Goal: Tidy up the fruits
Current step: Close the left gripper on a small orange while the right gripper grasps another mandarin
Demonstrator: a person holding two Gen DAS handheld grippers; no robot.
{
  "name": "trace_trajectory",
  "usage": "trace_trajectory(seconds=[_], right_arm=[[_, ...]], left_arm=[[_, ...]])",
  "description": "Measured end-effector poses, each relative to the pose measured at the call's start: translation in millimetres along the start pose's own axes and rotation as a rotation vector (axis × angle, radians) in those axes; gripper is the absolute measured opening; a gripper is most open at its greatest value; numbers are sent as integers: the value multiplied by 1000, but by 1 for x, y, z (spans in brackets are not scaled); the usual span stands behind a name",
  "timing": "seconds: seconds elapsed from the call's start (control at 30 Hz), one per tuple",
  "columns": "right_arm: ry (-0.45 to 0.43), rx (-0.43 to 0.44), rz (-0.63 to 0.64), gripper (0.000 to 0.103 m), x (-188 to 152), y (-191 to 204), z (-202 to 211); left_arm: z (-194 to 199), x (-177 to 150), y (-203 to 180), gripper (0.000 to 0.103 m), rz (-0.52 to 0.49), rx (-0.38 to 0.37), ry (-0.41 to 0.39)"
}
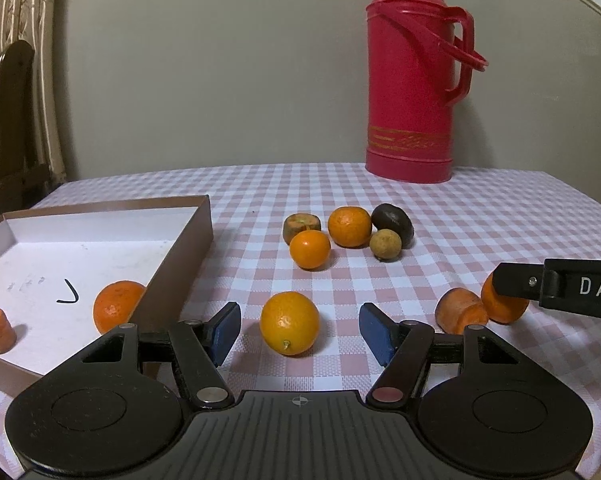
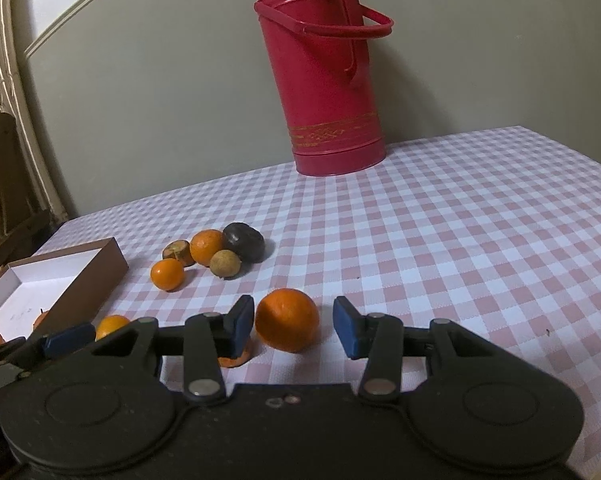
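Each tool, left tool [image 1: 299, 334] and right tool [image 2: 293, 330], is matte black plastic with two round discs, a ribbed centre plate, silver rivets on angled links, blue rubber pads [image 1: 227, 332], and white lettering "DAS" along one finger.

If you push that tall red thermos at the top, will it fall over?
Probably it would tip. The red thermos is tall with a narrow base on the checked tablecloth, so a push up high could topple it. Its plastic looks smooth, so maybe slippery; the handle seems the safer hold.
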State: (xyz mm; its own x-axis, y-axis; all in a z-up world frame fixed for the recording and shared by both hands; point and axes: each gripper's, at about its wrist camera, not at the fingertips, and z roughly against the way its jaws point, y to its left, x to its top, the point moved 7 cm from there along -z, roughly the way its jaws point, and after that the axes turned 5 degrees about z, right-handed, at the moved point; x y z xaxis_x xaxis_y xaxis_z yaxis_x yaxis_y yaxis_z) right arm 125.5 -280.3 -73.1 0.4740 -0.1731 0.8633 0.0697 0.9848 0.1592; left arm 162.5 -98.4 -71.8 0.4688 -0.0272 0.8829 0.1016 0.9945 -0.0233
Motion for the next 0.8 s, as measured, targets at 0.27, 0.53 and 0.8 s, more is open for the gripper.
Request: trace_trajectory(seconds=[0.27,0.53,0.8], right_arm=[[19,2,3,38,1,2,-11],[36,17,-20,40,3,1,-21],[54,45,-63,33,4,2,-31]], left_arm=[[-8,-2,1,52,14,-1,29],[-10,-1,0,42,20,-10,35],[-11,0,0,42,22,-4,32]])
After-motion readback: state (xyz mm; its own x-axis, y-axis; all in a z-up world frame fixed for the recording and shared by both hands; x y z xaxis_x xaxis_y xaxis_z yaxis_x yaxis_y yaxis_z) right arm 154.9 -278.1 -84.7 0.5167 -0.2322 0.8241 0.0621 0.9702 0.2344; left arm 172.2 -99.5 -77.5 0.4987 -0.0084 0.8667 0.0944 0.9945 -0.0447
